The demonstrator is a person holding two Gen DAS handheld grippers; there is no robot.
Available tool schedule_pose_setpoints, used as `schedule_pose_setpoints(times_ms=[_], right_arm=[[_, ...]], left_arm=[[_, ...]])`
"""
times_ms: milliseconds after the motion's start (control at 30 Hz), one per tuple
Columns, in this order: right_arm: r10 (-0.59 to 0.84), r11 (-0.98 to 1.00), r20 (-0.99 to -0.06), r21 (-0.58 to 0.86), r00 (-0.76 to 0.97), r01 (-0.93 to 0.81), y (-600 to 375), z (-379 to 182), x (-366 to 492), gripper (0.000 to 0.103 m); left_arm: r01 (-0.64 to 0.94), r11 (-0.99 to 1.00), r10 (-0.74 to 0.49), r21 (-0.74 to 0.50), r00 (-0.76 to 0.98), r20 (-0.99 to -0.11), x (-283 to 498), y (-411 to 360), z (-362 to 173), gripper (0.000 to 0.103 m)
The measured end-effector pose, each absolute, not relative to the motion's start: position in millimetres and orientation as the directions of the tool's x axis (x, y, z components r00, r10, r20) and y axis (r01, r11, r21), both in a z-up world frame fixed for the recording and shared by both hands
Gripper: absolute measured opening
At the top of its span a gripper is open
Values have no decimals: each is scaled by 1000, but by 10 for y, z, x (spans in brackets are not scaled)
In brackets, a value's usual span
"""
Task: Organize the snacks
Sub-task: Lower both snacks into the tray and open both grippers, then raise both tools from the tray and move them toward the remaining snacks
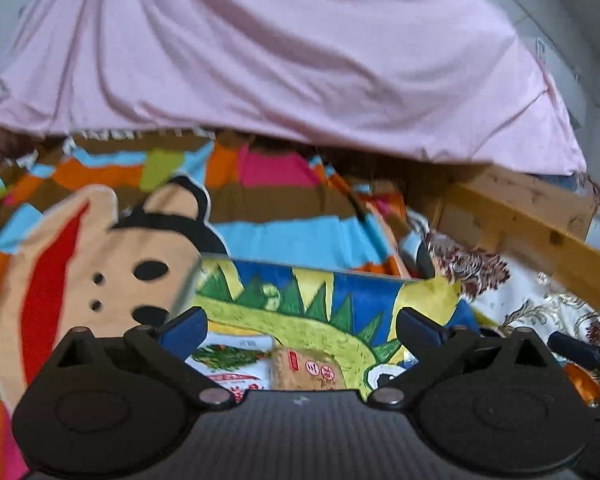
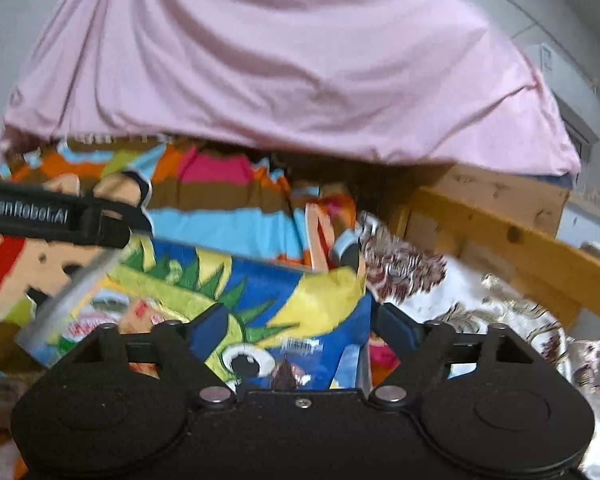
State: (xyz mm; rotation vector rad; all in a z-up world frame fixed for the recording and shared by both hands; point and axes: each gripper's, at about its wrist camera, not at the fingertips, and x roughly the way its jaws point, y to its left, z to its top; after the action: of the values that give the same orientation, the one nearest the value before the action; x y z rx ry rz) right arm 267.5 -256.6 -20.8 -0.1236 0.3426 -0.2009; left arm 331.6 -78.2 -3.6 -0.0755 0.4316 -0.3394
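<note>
A large blue, yellow and green snack bag [image 1: 332, 300] with a cartoon dinosaur lies in what looks like a clear plastic bin [image 2: 70, 296]. My left gripper [image 1: 302, 328] hangs just over it, open, its blue pads [image 1: 182, 328] off the bag. My right gripper [image 2: 302, 328] is open too, and the bag [image 2: 284, 300] shows between its spread fingers with nothing gripped. Under the bag lie a white packet with red and green print [image 1: 232, 364] and a small brown packet [image 1: 308, 368]. The left gripper's body [image 2: 60, 216] crosses the left of the right wrist view.
A striped cartoon blanket with a bear face [image 1: 100, 272] lies behind and to the left. Pink cloth [image 1: 280, 60] hangs over the whole back. A wooden frame [image 1: 520, 220] and a white floral cloth [image 1: 548, 312] lie to the right.
</note>
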Motion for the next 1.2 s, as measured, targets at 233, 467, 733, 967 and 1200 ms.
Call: schedule_pose_setpoints(times_ms=[233,467,733,967,1200], right_arm=[[-190,975,-188,-155,964,162,-2532,108,2168,102],[-185,975,-93,-141,978,171,-2522,298,1638,102],[-155,980,-41,-136,987,148,-2428,384,1042,102],[-136,984,-64,-122,989,128,-2345,378,615,102],[-98,992,-117,-88,988,88,-2273,325,280,102]], left_arm=[[300,949,-316,-101,883,-346,2889,-682,207,102],[292,948,-315,-124,913,-259,2369,-494,426,103],[271,957,-288,-104,934,-211,1804,-285,521,103],[228,973,-232,-44,944,-235,1345,-84,441,103],[181,983,-173,8,948,-266,1018,123,396,103]])
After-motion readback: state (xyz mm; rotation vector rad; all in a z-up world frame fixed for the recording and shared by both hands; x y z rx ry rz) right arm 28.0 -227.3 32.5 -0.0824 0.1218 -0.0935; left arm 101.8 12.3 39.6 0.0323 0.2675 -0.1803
